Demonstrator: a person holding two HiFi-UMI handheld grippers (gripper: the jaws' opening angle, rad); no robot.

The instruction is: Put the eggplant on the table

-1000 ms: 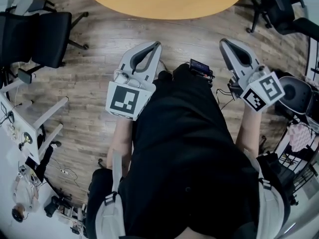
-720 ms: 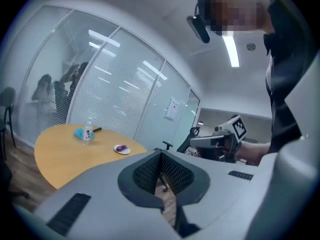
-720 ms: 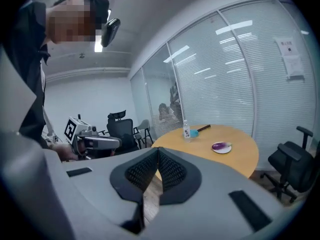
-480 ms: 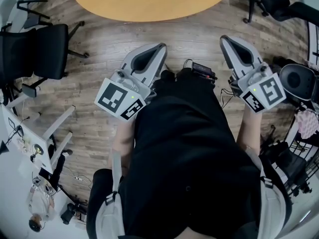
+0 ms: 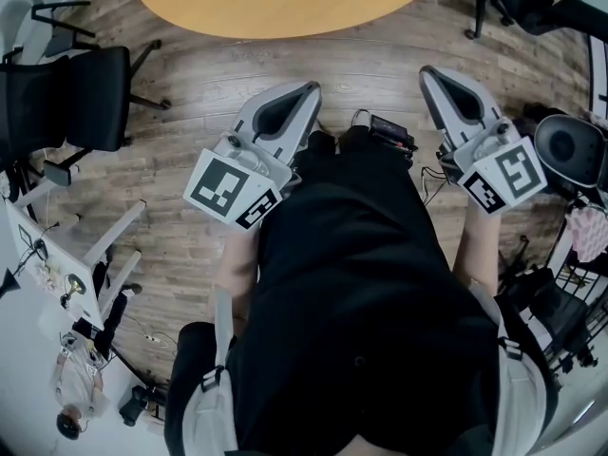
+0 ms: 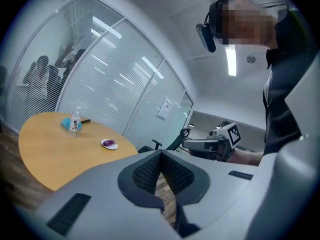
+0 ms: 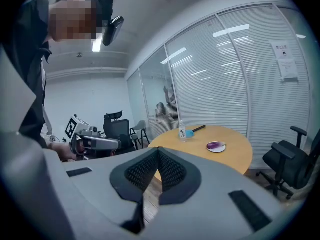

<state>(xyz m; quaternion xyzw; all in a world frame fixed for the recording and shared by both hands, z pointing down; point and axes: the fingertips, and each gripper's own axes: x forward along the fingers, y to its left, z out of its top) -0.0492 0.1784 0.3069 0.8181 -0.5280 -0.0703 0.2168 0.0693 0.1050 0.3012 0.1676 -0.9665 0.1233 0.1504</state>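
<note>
A purple eggplant [image 6: 110, 143] lies on a small white plate [image 6: 104, 145] on the round wooden table [image 6: 45, 154]; the right gripper view also shows the eggplant [image 7: 215, 145] on the table [image 7: 237, 159]. Both grippers are held out level in front of the person, well short of the table [image 5: 285, 3]. My left gripper [image 5: 310, 87] is shut with nothing in it, its tips meeting [image 6: 161, 154]. My right gripper [image 5: 427, 70] is likewise shut and empty [image 7: 158, 150]. The plate lies outside the head view.
A water bottle [image 7: 182, 132] and a blue object [image 7: 190, 132] stand on the table's far side. Black office chairs stand at the left [image 5: 71, 88] and by the glass wall [image 7: 287, 159]. White furniture [image 5: 57, 255] and cables sit on the wood floor at the left.
My left gripper has rolled, so its marker cube now faces differently, and it has shifted slightly forward. The right gripper has stayed nearly still. The table edge sits a little lower in the head view.
</note>
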